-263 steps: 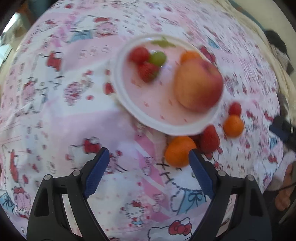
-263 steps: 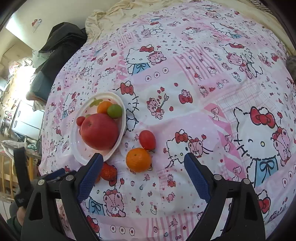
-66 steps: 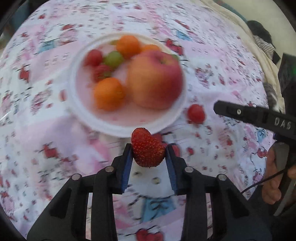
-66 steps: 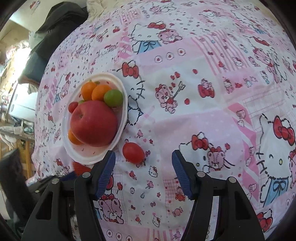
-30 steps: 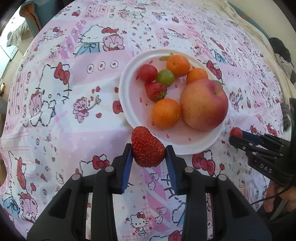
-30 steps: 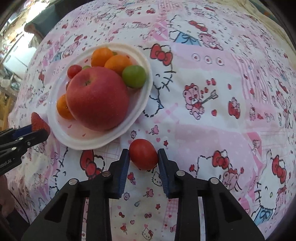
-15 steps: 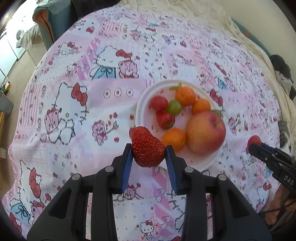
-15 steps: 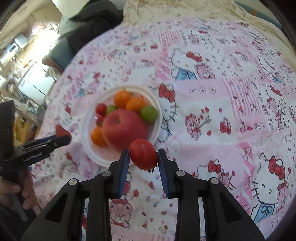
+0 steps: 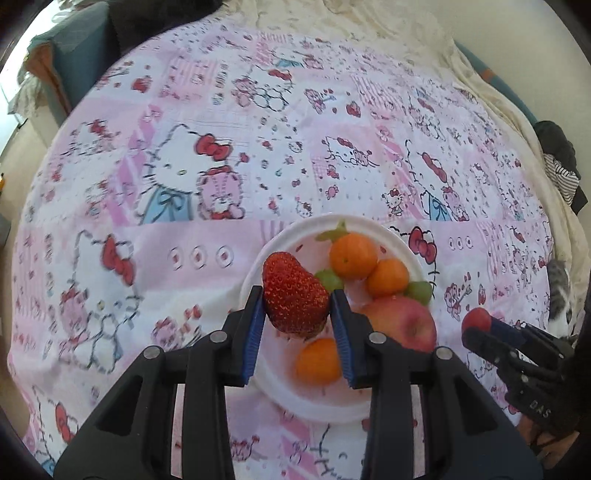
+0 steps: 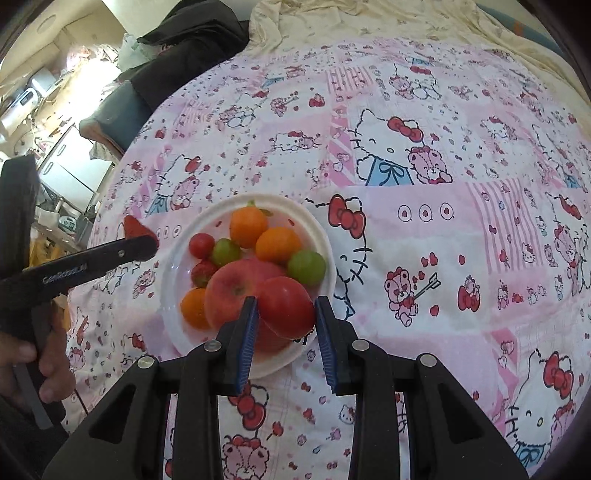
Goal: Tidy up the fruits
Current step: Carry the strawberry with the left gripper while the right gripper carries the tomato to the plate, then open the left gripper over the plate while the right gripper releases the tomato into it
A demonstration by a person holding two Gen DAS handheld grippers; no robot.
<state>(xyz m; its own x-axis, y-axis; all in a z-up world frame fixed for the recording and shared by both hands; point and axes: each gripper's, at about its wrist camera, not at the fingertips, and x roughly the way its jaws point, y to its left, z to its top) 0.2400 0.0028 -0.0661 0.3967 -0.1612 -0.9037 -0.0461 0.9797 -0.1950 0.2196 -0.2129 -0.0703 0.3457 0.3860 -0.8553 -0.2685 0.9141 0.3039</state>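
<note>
My left gripper (image 9: 297,314) is shut on a large red strawberry (image 9: 293,291), held in the air over the left rim of the white plate (image 9: 258,266). My right gripper (image 10: 282,317) is shut on a red tomato (image 10: 286,306), hanging above the plate's (image 10: 325,236) near right edge. On the plate lie a big red apple (image 10: 236,288), three oranges, two green fruits, a small red tomato (image 10: 201,245) and a strawberry (image 10: 203,271). In the right wrist view the left gripper (image 10: 138,243) shows at the left with its strawberry.
A pink cartoon-print cloth (image 9: 184,166) covers the round table. A person's hand (image 10: 44,354) holds the left tool at the left edge. Dark clothes (image 10: 184,33) and a cream sheet (image 10: 369,22) lie beyond the table. Room furniture stands at the far left.
Both grippers have risen and drawn back with their fruit. The strawberry now hangs over the plate's left rim, and the tomato has moved from beside the plate to above its near edge.
</note>
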